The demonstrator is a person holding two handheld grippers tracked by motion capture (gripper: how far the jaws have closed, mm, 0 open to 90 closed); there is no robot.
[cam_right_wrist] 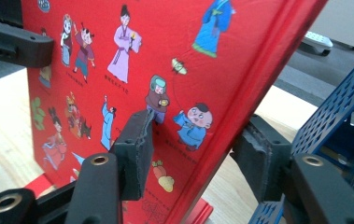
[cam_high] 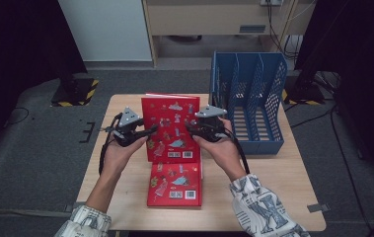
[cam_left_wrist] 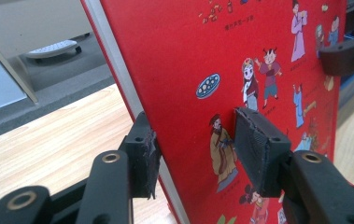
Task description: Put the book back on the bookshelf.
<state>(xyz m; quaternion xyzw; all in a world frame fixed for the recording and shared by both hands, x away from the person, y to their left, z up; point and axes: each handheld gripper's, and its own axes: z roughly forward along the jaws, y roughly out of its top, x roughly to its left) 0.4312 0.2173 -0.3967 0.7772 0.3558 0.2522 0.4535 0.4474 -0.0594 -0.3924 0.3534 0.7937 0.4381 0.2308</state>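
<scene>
**High view: red book raised on edge between two grippers, file rack waiting behind**

High view showed, at the lower centre of the frame, a second red book (cam_high: 174, 185) lying flat on the wooden table (cam_high: 125, 192), its top edge tucked under the raised one. Above it, mid-frame, the red picture book (cam_high: 169, 129) stood lifted, back cover toward the person, caught on both side edges. The left gripper (cam_high: 147, 131) pinched its left edge; in the left gripper view the pads (cam_left_wrist: 258, 149) pressed cover and back, with the white page block between them. The right gripper (cam_high: 190, 126) straddled the spine edge; in the right gripper view the front pad (cam_right_wrist: 137, 149) lay on the cover, while the rear pad stood just behind the spine, so contact there could not be confirmed. Farther back, at the upper right of the frame, the blue file rack (cam_high: 248, 98) stood with its slots open.

Judged from this moment, the risk lay on the right side: a loose hold on the smooth spine could have let the book pivot or slip onto the one below, or strike a rack divider.
</scene>
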